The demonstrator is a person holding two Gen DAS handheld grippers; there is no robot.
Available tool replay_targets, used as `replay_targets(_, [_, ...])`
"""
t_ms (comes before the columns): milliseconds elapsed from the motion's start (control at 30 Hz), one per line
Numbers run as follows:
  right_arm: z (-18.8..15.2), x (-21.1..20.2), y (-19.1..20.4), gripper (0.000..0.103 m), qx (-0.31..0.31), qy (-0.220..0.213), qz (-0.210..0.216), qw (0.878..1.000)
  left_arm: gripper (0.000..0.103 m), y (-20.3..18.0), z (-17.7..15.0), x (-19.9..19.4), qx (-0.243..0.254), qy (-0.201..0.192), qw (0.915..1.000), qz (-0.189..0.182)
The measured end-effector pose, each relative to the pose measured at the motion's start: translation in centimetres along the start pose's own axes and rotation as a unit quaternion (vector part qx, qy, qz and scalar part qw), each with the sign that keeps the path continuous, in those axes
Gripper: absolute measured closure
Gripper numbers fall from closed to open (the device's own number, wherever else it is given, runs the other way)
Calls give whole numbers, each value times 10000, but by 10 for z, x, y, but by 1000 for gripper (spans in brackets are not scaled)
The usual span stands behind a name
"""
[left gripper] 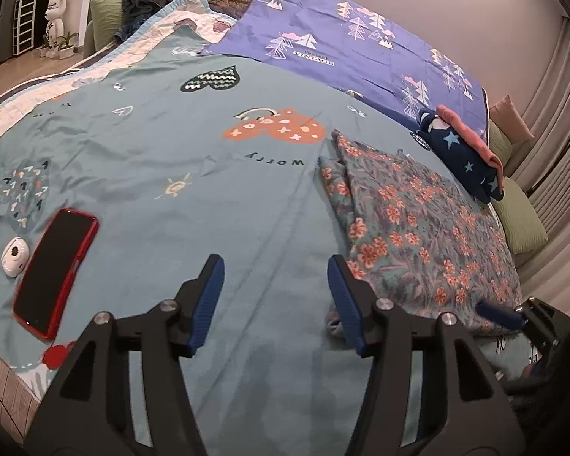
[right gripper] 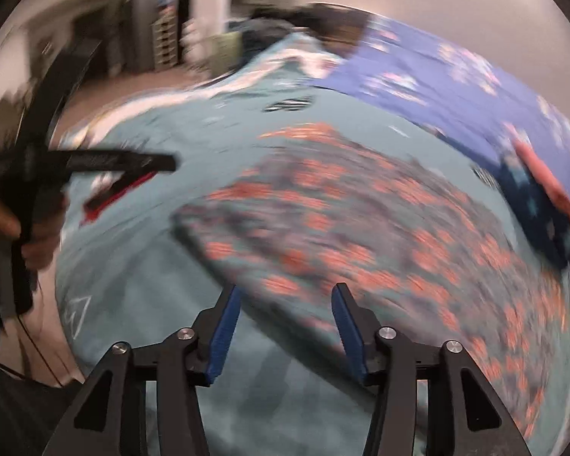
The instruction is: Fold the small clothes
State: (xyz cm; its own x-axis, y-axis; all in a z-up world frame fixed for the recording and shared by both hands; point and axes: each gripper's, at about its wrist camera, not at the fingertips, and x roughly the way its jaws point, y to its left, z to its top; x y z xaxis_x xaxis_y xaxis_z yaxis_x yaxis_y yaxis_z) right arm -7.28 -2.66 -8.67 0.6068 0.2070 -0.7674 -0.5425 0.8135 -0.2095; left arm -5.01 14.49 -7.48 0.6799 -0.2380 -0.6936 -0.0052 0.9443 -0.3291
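On the bed [left gripper: 178, 174], covered by a teal sheet with printed hearts, lies the floral garment [left gripper: 418, 220], spread flat toward the right side and apparently already doubled once along its far edge. Both tools are empty. Left tool [left gripper: 275, 266]: jaws spread wide, hovering over bare sheet just left of the garment's near corner, gripping nothing. Right tool [right gripper: 287, 292]: jaws likewise spread, poised above the garment's near edge; its view is heavily blurred, so contact with the cloth cannot be confirmed, though nothing lies between the pads. In the left view the right tool's blue fingertip [left gripper: 496, 313] shows at the garment's near right edge.

A stack of folded clothes [left gripper: 463, 152], dark blue with stars and pink on top, sits beyond the garment near the bed's far right side, which suggests that earlier pieces are finished and this one is the piece in hand. A phone [left gripper: 53, 269] in a red case and a small white round device [left gripper: 14, 256] rest well apart on the left.

Judged step: approach before a fold. The next move calls for each tool to close on a near corner or edge, pinching the top layers only, then lift and carry that edge across the garment evenly.
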Motion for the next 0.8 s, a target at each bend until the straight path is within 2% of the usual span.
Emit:
replay_targets(100, [4, 16, 31, 51, -616, 77, -235, 9978, 44, 8, -1, -3, -22, -17, 10000, 8])
replay_targets(167, [4, 25, 42, 51, -807, 160, -338, 9960, 44, 14, -1, -2, -48, 6, 10000, 0])
replay_targets(400, [11, 42, 46, 49, -593, 256, -512, 9966, 43, 30, -1, 5, -150, 103, 9998, -70])
replay_targets(667, [33, 60, 58, 49, -691, 32, -902, 9935, 43, 45, 3, 13, -272, 174, 9994, -100])
replay_targets(767, [38, 66, 61, 52, -680, -47, -1054, 9921, 43, 49, 7, 14, -310, 173, 9993, -88])
replay_targets(800, [40, 66, 60, 59, -652, -80, -1055, 9922, 43, 50, 8, 15, -312, 171, 9993, -94])
